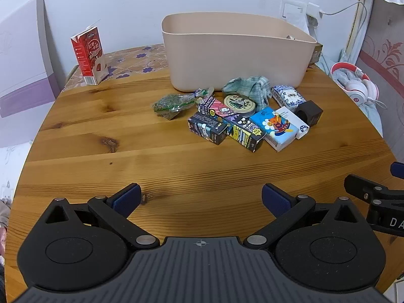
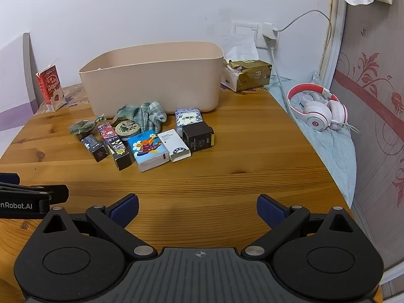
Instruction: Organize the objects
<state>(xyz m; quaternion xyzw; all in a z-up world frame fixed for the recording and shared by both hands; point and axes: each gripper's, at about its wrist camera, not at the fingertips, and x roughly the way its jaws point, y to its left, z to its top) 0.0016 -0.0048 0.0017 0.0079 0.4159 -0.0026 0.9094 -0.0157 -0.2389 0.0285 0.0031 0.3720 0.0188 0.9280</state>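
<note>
A beige bin (image 1: 234,50) (image 2: 154,78) stands at the back of the wooden table (image 1: 126,156) (image 2: 240,166). In front of it lies a cluster: a green snack packet (image 1: 174,104), a checked cloth (image 1: 248,87) (image 2: 144,113), a round tin (image 1: 240,103) (image 2: 127,127), a long cartoon box (image 1: 232,123) (image 2: 113,146), a small dark box (image 1: 207,127) (image 2: 94,147), a blue tissue pack (image 1: 275,128) (image 2: 149,149), a white box (image 1: 294,121) (image 2: 174,145), a black box (image 1: 309,112) (image 2: 198,136) and a blue-white pack (image 1: 287,97) (image 2: 189,118). My left gripper (image 1: 201,198) and right gripper (image 2: 197,207) are open, empty, near the front edge.
A red milk carton (image 1: 88,55) (image 2: 50,88) stands at the back left. A gold tissue pack (image 2: 248,77) sits behind the bin on the right. White and red headphones (image 1: 358,85) (image 2: 318,108) lie on blue cloth beyond the table's right edge. A charger cable (image 2: 275,58) hangs from the wall socket.
</note>
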